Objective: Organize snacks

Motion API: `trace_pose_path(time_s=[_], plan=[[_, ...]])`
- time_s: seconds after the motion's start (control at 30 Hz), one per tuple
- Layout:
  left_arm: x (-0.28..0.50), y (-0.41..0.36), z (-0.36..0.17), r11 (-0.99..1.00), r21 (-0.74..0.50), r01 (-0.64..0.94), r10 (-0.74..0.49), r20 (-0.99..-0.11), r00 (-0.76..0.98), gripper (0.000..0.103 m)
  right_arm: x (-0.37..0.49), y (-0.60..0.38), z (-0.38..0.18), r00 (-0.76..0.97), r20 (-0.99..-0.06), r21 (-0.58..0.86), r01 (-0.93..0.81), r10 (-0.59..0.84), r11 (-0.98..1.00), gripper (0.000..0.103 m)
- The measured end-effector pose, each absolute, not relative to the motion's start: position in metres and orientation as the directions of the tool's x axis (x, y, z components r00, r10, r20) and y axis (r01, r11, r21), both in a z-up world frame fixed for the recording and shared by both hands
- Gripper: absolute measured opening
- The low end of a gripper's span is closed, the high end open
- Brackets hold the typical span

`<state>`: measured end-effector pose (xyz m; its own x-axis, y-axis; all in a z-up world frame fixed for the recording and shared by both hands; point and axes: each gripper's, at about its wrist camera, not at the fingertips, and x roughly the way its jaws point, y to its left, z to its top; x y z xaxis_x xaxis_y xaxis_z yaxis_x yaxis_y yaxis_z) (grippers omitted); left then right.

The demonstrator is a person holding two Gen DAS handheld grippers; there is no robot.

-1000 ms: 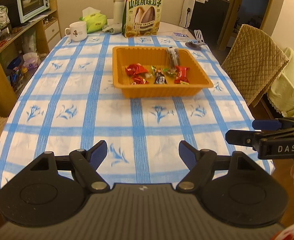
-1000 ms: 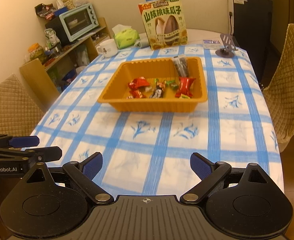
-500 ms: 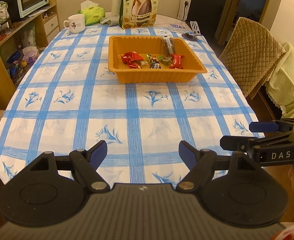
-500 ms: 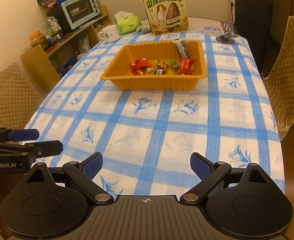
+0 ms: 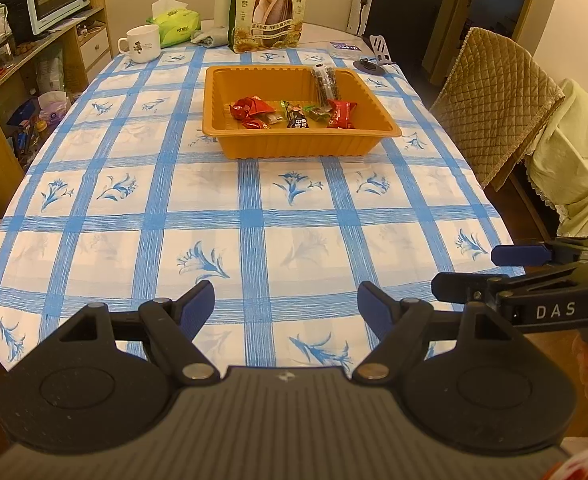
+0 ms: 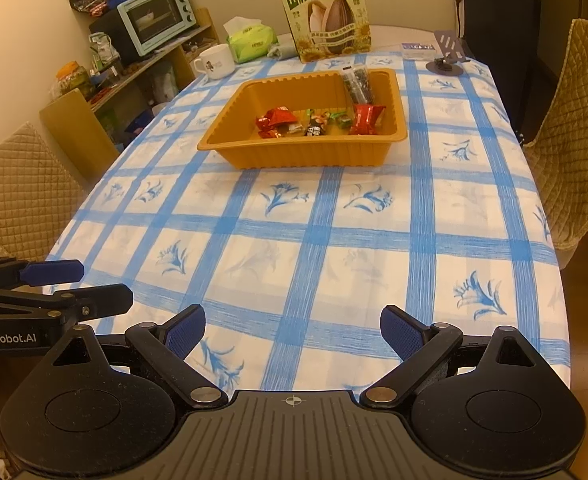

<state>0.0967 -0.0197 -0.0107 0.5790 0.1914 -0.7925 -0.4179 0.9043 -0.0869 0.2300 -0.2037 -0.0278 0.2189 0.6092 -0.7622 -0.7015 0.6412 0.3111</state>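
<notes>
Both tools, left tool [image 5: 285, 306] and right tool [image 6: 292, 330], hover wide and empty over the near edge of the blue-checked cloth-covered bench [image 5: 253, 216]; wrapped snacks [image 5: 294, 114] lie inside the orange plastic tray [image 5: 302, 146] toward its far edge.

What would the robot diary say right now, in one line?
left gripper: open, empty | right gripper: open, empty | snacks: in orange tray
</notes>
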Motion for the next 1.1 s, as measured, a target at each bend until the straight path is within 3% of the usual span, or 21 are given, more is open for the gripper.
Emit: trace_pose_path(time_s=[1.1], plan=[[0.1023,-0.021,-0.0124,0.908,-0.097,-0.409,0.177,-0.795,0.581,0.077,0.2307,-0.2046,-0.0292,0.22,-0.766,0.31,-0.697,0.604,0.647,0.094]])
